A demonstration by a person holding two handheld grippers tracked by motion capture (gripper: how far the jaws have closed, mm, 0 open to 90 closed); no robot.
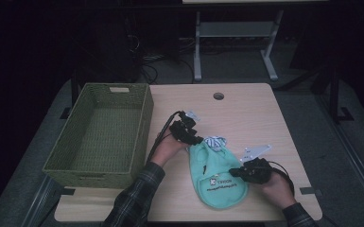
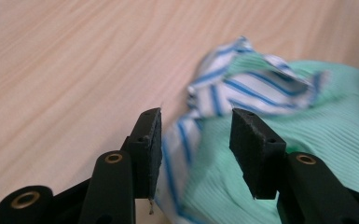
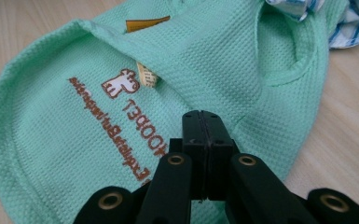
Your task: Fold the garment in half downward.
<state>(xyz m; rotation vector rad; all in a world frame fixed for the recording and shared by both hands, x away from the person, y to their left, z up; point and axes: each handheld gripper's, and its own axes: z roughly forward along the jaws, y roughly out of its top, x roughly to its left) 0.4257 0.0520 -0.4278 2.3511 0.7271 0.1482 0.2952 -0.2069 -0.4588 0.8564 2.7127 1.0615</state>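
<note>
table (image 1: pixel 246 109): carries the basket, the garment and both grippers.
basket (image 1: pixel 101 132): on the table's left part, left of the garment.
garment (image 1: pixel 220 182): on the table near its front edge, right of the basket.
left gripper (image 1: pixel 194 138): between basket and garment, at the garment's far left end.
right gripper (image 1: pixel 236 172): at the garment's right edge.
table hole (image 1: pixel 218 96): behind the garment, near the far edge.

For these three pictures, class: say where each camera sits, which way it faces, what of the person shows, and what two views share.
High view: above the table, looking forward and down; forearms, hands, both tools, basket.
Left gripper view: on the left tool, jaws apart, facing the striped cloth.
Right gripper view: on the right tool, jaws together, low over the green garment.
Shared: both gripper views show green garment and striped cloth.
</note>
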